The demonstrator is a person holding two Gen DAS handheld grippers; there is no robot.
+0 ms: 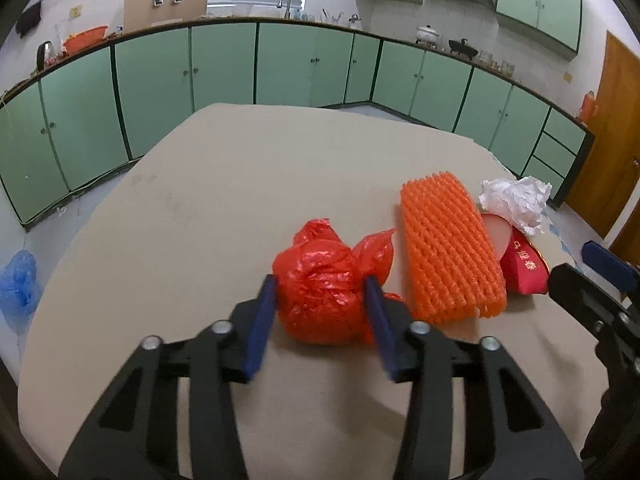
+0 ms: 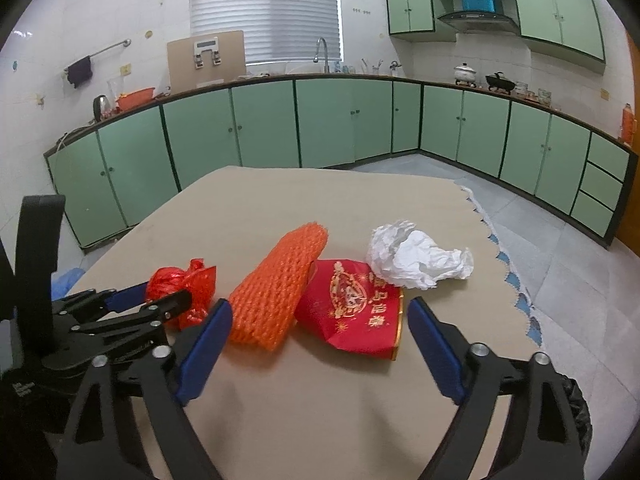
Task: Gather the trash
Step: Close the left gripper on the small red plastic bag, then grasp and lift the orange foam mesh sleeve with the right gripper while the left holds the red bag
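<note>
Four bits of rubbish lie in a row on the beige table (image 1: 224, 208). Furthest left is a crumpled red plastic bag (image 1: 320, 292), glossy and knotted into a lump with a loose flap sticking up. Just beside it lies a flat orange foam net sleeve (image 1: 448, 248), ribbed all over, running away from the near edge. Its far right side overlaps a red paper packet (image 2: 352, 308) printed with gold characters and trim. A ball of crumpled white paper (image 2: 416, 258) sits touching the packet's far right corner.

The table is covered in a plain tan cloth with a scalloped edge on the right. Round it runs a kitchen of pale green cabinets (image 2: 264, 124) under a dark counter, with a tap (image 2: 322, 52) below a shuttered window, a white pot (image 2: 465, 73) and a black pan further right, and a wooden door at the far right. A blue plastic bag (image 1: 18, 284) lies on the floor to the left.

The left gripper (image 1: 322, 284) is low over the table, its blue fingers (image 1: 264, 312) straddling the red bag, pressing its sides. The right gripper (image 2: 320, 308) hovers near the table edge, spread wide, with the net sleeve's end and the red packet between its tips, touching neither.
</note>
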